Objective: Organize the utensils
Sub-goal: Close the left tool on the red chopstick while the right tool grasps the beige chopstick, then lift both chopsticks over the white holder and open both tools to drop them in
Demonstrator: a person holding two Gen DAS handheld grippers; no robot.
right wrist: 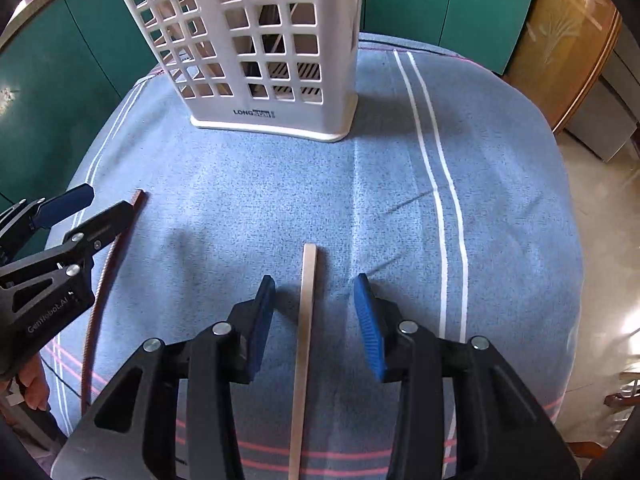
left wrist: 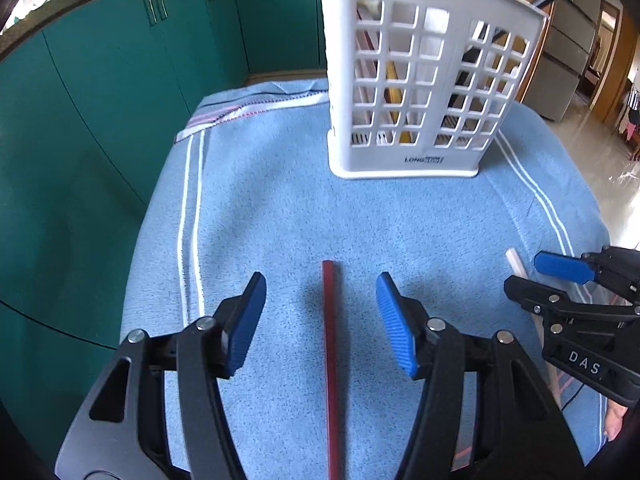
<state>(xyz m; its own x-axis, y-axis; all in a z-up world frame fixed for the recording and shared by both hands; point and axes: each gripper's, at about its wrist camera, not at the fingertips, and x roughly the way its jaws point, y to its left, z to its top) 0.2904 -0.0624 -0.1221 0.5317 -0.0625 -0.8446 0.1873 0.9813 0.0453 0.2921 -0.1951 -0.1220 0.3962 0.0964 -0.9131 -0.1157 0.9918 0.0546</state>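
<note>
We held the left gripper (left wrist: 320, 280) above the blue towel (left wrist: 280, 208), its blue pads spread apart on either side of a dark red chopstick (left wrist: 330, 344) that lay flat on the cloth, neither pad touching it. The right gripper (right wrist: 316, 284) stood likewise parted around a pale chopstick (right wrist: 306, 320), with clear gaps on both sides. Ahead of both stood the white slotted utensil holder (left wrist: 420, 92), upright on the towel and well apart from the two sticks.

Only the left wrist view showed the right gripper from outside, at the picture's right edge, with just the tip of the pale stick past it. Only the right wrist view showed the red stick's curved length running beside the left gripper (right wrist: 104, 204), and fingers (right wrist: 34, 390) at the lower left. Green cabinet doors (right wrist: 440, 4) stood behind.
</note>
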